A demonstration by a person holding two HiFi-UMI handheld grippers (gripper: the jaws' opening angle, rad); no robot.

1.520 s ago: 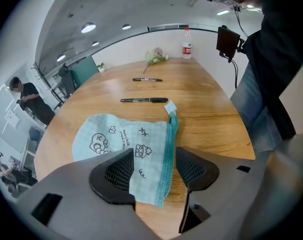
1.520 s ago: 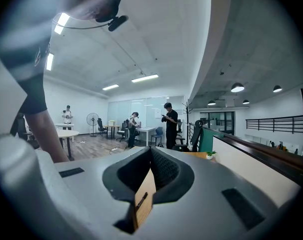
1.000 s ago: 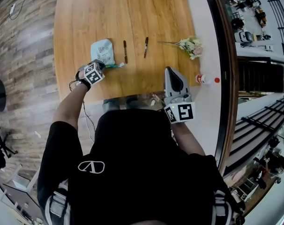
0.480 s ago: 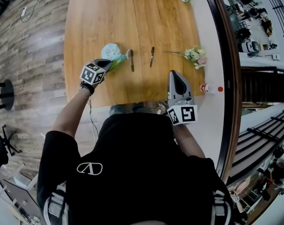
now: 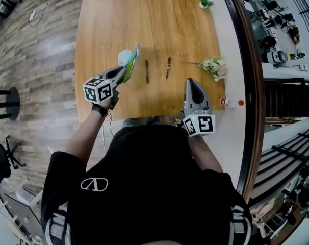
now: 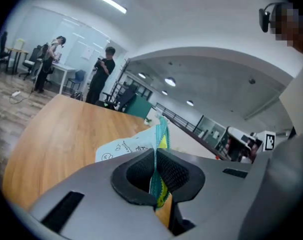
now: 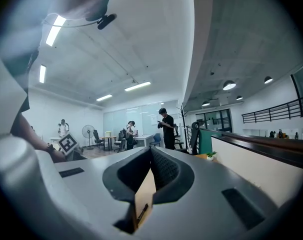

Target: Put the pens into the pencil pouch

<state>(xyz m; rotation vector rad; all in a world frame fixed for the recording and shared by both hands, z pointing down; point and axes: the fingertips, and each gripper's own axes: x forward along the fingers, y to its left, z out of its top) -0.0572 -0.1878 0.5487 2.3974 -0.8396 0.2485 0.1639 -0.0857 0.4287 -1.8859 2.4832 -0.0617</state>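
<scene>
My left gripper (image 5: 123, 72) is shut on an edge of the light blue-green pencil pouch (image 5: 128, 56) and holds it up off the wooden table (image 5: 113, 19). In the left gripper view the pouch (image 6: 134, 146) stands edge-on, pinched between the pads of that gripper (image 6: 155, 170). Two dark pens lie side by side on the table, one (image 5: 147, 71) just right of the pouch and the other (image 5: 168, 67) further right. My right gripper (image 5: 190, 82) hovers near the table's front edge, shut with nothing in it. A pen (image 7: 141, 212) shows below the jaws of the right gripper (image 7: 151, 170).
A small bunch of flowers (image 5: 212, 65) lies at the table's right edge. On the white ledge to the right stands a small bottle (image 5: 227, 102) beside a red cap (image 5: 240, 102). A little potted plant (image 5: 204, 3) sits at the far right corner. People stand in the office beyond.
My left gripper has risen and rolled, lifting the pouch off the table so that it now hangs upright from the jaws. The right gripper has stayed put.
</scene>
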